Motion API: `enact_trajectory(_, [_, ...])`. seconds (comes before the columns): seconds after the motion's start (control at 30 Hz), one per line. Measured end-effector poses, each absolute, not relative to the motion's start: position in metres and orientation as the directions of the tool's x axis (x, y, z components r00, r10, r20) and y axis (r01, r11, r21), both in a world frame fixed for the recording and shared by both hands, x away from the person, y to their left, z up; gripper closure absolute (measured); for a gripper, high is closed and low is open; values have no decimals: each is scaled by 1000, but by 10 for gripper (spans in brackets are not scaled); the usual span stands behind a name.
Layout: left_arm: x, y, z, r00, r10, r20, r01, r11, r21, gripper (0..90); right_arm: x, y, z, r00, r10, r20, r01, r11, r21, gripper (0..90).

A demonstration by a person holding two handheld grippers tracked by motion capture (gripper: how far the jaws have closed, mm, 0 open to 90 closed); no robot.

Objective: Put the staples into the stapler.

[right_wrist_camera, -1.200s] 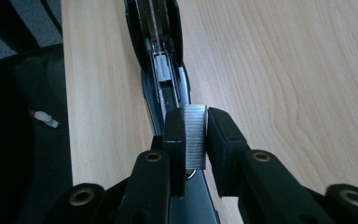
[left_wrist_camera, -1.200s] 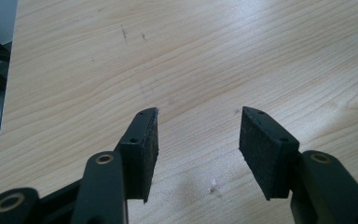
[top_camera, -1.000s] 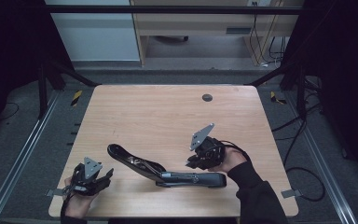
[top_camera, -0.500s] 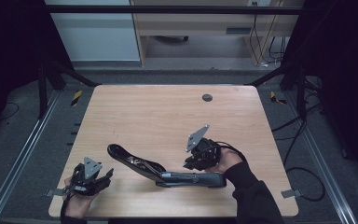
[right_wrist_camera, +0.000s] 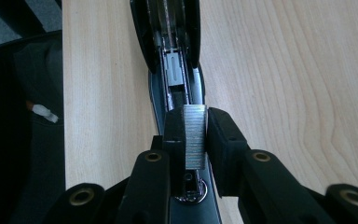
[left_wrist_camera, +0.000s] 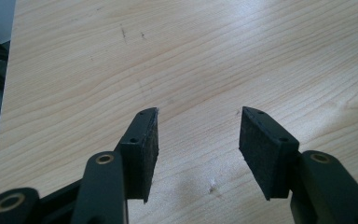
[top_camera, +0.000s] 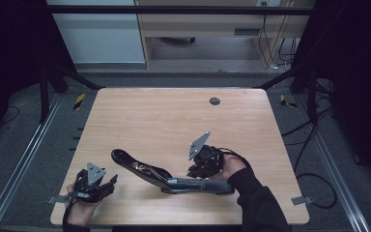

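A black stapler lies opened flat near the table's front edge, its lid stretched out to the left. In the right gripper view its open magazine channel runs straight away from the jaws. My right gripper is shut on a silver strip of staples, held upright just above the stapler's rear end. The right gripper has one pad against each side of the strip. My left gripper rests at the front left corner, left of the stapler and apart from it. The left gripper is open over bare wood.
The wooden table has a small dark round cap near its far edge. In the right gripper view the table's front edge runs just left of the stapler. Metal frame rails and cables lie on the floor around it.
My right gripper with the staple strip has shifted slightly left and toward the near edge, over the stapler. The left gripper and the stapler have stayed still.
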State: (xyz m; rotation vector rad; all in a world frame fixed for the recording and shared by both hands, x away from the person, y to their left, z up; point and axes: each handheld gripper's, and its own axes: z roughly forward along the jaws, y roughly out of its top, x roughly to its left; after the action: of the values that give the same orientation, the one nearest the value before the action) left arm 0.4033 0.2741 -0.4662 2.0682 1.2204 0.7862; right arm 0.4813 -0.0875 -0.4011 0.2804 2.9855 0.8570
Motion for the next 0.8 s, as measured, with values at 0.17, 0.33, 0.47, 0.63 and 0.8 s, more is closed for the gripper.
enact_trajectory(0.17, [403,274,-466,400,898,185,539,-394,745,467,480,-85,-404,-987,156,30,148,841,520,779])
enact_trajectory(0.33, [403,274,-466,400,898,184,539,-393,745,468,480,-82,-407,-990,141,29,136,845,517,779])
enact_trajectory(0.47, [403,274,-466,400,898,184,538,-393,746,467,480,-79,-410,-991,134,29,130,853,505,779])
enact_trajectory(0.63, [403,274,-466,400,898,184,538,-392,747,468,479,-77,-413,-991,129,32,128,856,500,780])
enact_trajectory(0.8, [403,274,-466,400,898,184,538,-393,746,468,479,-76,-416,-992,119,34,120,858,500,780])
